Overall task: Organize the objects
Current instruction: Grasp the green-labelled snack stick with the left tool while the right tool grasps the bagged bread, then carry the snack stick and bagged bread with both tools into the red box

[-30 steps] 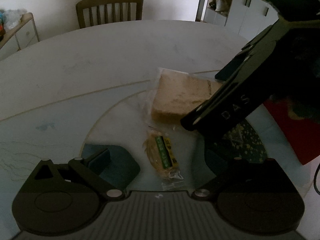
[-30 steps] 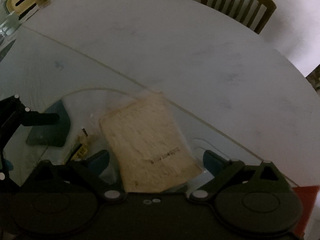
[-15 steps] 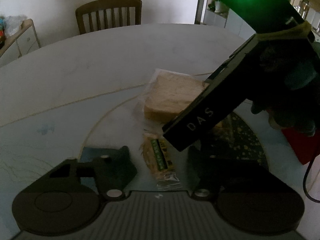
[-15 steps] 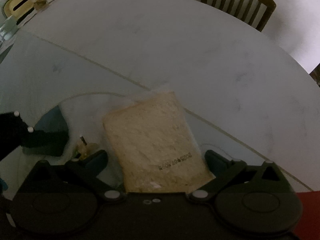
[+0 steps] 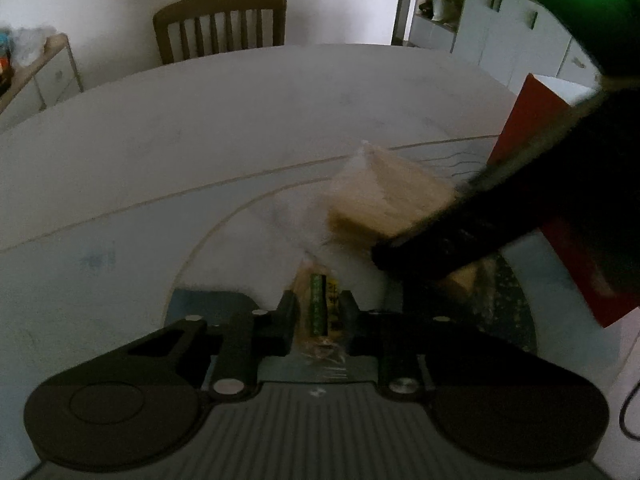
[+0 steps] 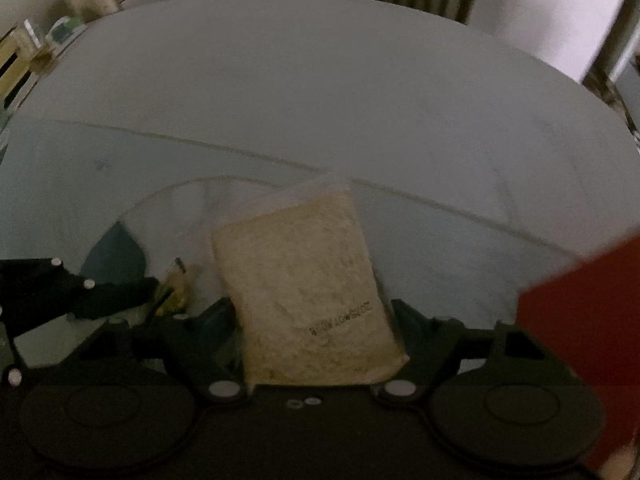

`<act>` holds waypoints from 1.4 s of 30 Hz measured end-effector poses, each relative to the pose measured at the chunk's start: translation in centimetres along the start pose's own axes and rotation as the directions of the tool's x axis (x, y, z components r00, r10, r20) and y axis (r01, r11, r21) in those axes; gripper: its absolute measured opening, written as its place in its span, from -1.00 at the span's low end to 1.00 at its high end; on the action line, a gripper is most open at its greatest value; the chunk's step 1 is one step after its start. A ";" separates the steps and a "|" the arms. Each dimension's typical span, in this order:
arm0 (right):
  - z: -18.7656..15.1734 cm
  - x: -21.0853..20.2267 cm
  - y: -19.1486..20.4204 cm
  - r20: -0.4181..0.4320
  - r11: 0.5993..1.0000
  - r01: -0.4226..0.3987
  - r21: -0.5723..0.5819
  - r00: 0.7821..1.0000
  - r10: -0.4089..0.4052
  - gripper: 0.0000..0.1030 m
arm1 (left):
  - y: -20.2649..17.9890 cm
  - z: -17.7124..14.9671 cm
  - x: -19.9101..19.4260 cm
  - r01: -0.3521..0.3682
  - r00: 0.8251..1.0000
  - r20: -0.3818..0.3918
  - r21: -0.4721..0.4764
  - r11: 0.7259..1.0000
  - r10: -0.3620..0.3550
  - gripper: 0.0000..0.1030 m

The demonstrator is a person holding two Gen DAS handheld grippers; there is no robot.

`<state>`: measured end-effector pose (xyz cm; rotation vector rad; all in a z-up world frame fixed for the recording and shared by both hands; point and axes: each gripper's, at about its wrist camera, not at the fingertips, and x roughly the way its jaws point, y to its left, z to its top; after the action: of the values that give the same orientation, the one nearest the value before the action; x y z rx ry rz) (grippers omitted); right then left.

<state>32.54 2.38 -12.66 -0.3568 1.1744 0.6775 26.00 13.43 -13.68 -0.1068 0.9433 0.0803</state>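
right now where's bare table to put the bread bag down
The far tabletop toward the chair is bare, as is its left side. It is crowded near the bread bag, the small snack packet and the red box.

Bench (image 5: 200,152): pale grey-white, faint marbling, thin tan curved seam lines. Bagged bread (image 6: 308,292): beige crumb in clear wrap, dark printed date code. Small snack packet (image 5: 322,312): yellow-tan with a green label strip. Left claw (image 5: 320,312): black, teal pads. Right claw (image 6: 312,320): black, teal pads. Box (image 5: 560,200): red. Chair (image 5: 220,24): brown, slatted back.
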 end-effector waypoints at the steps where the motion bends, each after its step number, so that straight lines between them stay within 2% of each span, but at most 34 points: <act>1: -0.5 -0.3 0.0 -0.004 1.000 0.003 0.022 1.000 -0.003 0.57 | 0.1 0.0 -0.1 0.001 1.000 -0.002 -0.006 1.000 -0.001 -0.59; 11: -4.1 -4.5 0.5 0.015 0.982 -0.034 0.185 0.999 0.032 0.55 | 0.8 -0.9 -1.5 0.063 0.997 -0.031 -0.065 0.996 -0.065 -0.62; 21: -7.5 -9.5 0.6 0.066 0.962 -0.048 0.270 0.997 0.031 0.55 | 0.7 -1.2 -6.1 0.121 0.992 -0.019 -0.152 0.981 -0.125 -0.62; 27: -8.9 -11.6 -0.1 0.097 0.952 -0.030 0.303 0.995 0.000 0.55 | -0.7 -0.5 -8.8 0.147 0.989 0.020 -0.141 0.979 -0.145 -0.62; 31: -9.7 -13.3 -1.2 0.124 0.943 -0.031 0.330 0.992 -0.011 0.55 | -2.4 0.3 -10.2 0.152 0.988 0.039 -0.102 0.983 -0.149 -0.62; 42: -11.7 -16.8 -5.4 0.183 0.924 -0.009 0.381 0.981 -0.066 0.55 | -7.3 3.0 -11.8 0.192 0.979 0.080 -0.040 0.981 -0.189 -0.62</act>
<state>23.88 -13.59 -1.77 0.0213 1.0840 0.4322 22.38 6.34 -1.96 -0.2364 0.8519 -0.0702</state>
